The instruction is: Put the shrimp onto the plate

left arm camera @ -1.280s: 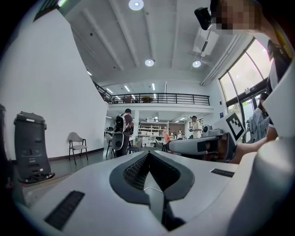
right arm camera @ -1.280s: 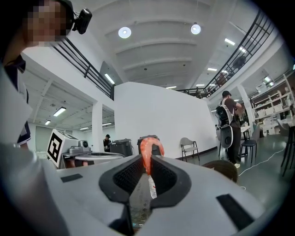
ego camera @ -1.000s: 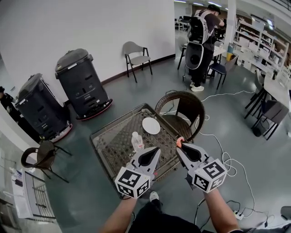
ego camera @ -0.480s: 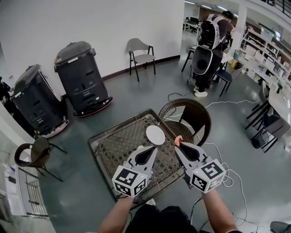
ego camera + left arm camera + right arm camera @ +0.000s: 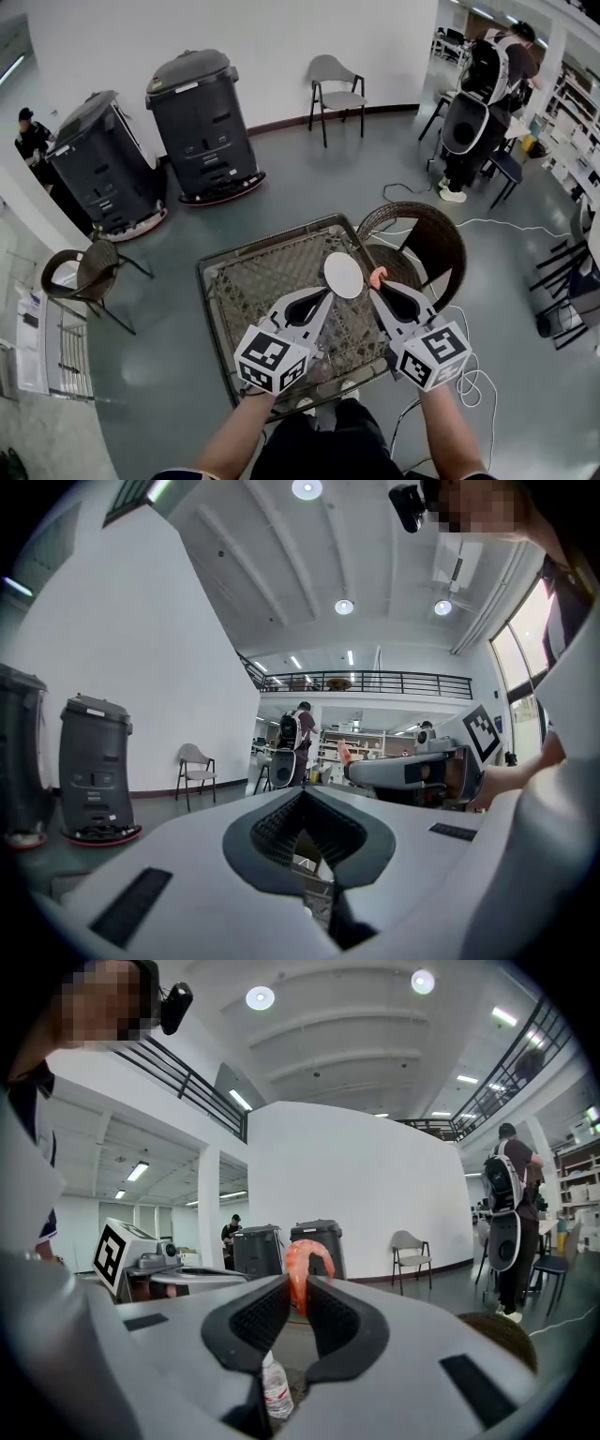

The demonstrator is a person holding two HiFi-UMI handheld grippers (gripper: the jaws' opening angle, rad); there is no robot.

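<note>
Head view, left to right: left gripper (image 5: 324,296) over the mesh tabletop (image 5: 246,281), jaws closed tip to tip with nothing in them; its own view (image 5: 302,797) confirms the pads meet and hold nothing. Plate (image 5: 343,276) sits bare near the tabletop's far right edge, with the left tips just at its near rim. Shrimp (image 5: 378,277) is just right of the plate, not yet on it, pinched in the right gripper (image 5: 377,287). Right gripper view: jaws (image 5: 298,1288) clamped on the shrimp's (image 5: 307,1269) lower end, the curved orange body standing up clear of the pads. Judged light, small and probably slick, with some give. The hold is narrow and near one end, so it could pivot or slip. A grip across the thick middle of the curve would be surer, and a low release over the plate seems wise. Hard to make out: how much of the shrimp lies inside the pads, whether it is real or a model, and its height above the plate. Neither gripper view shows the plate. Bottle (image 5: 275,1391) shows only below the right jaws. Wicker chair (image 5: 427,246) stands beyond the tabletop's right side.
</note>
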